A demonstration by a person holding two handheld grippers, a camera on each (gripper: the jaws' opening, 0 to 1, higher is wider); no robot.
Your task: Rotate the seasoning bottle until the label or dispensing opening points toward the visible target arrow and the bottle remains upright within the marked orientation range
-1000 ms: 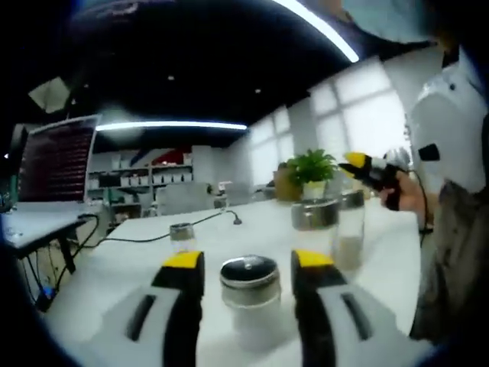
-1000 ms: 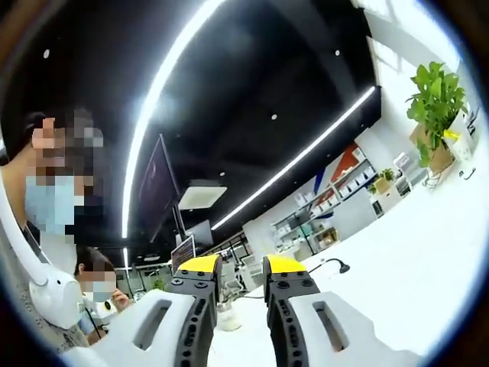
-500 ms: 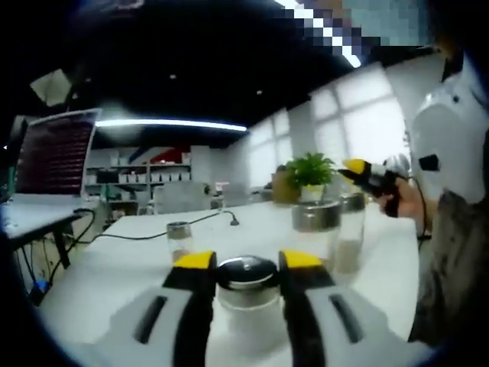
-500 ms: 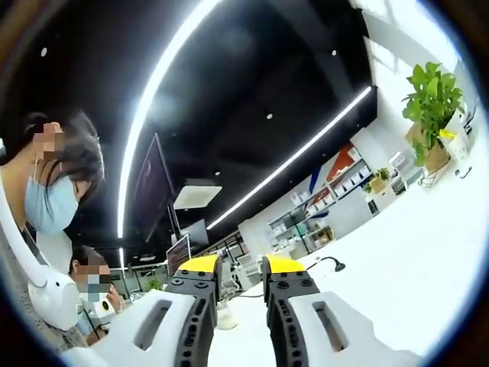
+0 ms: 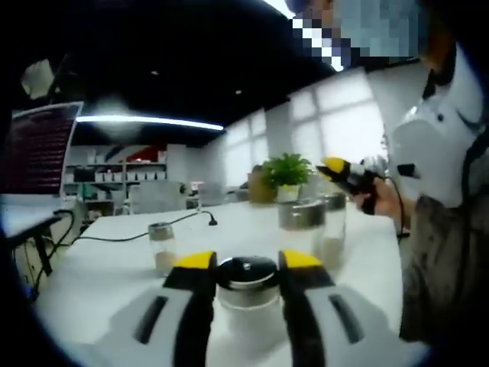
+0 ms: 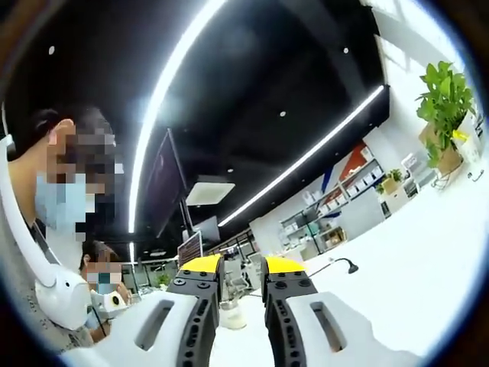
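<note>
Bottle (image 5: 247, 294) stands upright on the table (image 5: 114, 260) with my left gripper (image 5: 246, 264) clamped on its lid, so I judge the grasp done and the turn still ahead, while my right gripper (image 6: 242, 266), jaws nearly together, holds nothing.

Your left gripper view is soft and blurred throughout, bent at its edges. Ceiling light strips (image 5: 149, 121) and bright windows (image 5: 336, 122) light a pale, washed-out table (image 5: 99, 267). Your right gripper view is sharper: a long strip light (image 6: 172, 84) glares across the dark ceiling (image 6: 267, 69), and the far tabletop (image 6: 428, 252) blows out white.
</note>
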